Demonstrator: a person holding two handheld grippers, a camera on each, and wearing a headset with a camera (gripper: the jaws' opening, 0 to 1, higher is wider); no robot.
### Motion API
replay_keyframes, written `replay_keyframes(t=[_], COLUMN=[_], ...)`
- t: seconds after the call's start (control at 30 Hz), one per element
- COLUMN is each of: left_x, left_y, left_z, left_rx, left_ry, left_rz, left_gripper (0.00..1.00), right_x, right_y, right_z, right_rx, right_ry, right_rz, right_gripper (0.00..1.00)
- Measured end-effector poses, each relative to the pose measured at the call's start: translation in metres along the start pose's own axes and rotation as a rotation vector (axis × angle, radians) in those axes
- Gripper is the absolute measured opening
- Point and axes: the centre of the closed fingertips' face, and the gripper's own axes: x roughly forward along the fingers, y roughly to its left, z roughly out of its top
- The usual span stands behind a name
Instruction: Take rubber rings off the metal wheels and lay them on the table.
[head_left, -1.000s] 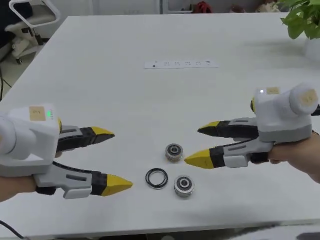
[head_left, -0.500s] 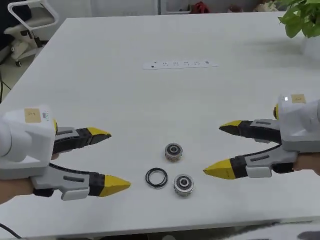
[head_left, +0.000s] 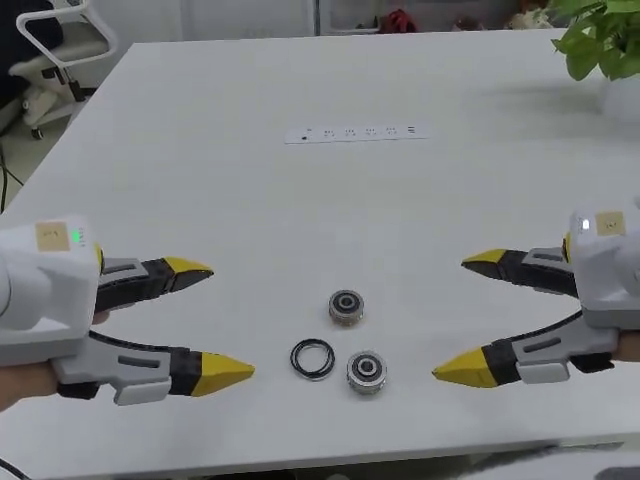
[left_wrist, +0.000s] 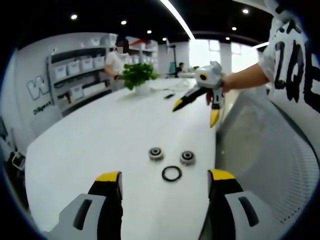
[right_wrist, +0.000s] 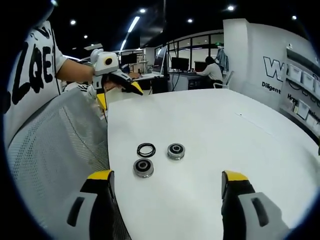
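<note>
Rubber ring (head_left: 313, 358) off and flat on counter (head_left: 300, 200), just left of near metal wheel (head_left: 367, 370), far wheel (head_left: 346, 307) close behind. Left tongs (head_left: 232, 320) and right tongs (head_left: 448, 318) wide apart, empty, flanking the parts. Rings left on wheels: too small to tell.

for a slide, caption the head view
Open left tongs and right tongs flank two wheels and a loose rubber ring on the table

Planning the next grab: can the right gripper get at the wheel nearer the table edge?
Probably yes: right gripper is open, facing that wheel, bare table between; the ring lies beyond it.
</note>
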Motion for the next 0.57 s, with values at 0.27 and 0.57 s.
replay_keyframes(t=[0.27,0.57], left_x=[-0.0003,-0.0003], left_y=[-0.0007,-0.0006], left_z=[-0.0034,-0.0029], left_rx=[-0.004,0.001], left_ry=[0.008,0.011], left_rz=[0.004,0.010], left_gripper=[0.70,0.70], right_x=[-0.0021,-0.0064], right_y=[-0.0009,-0.0052], right_z=[-0.0026,-0.0034], right_rx=[-0.007,0.000], right_ry=[0.005,-0.004], right_rz=[-0.006,-0.019], right_gripper=[0.85,0.86])
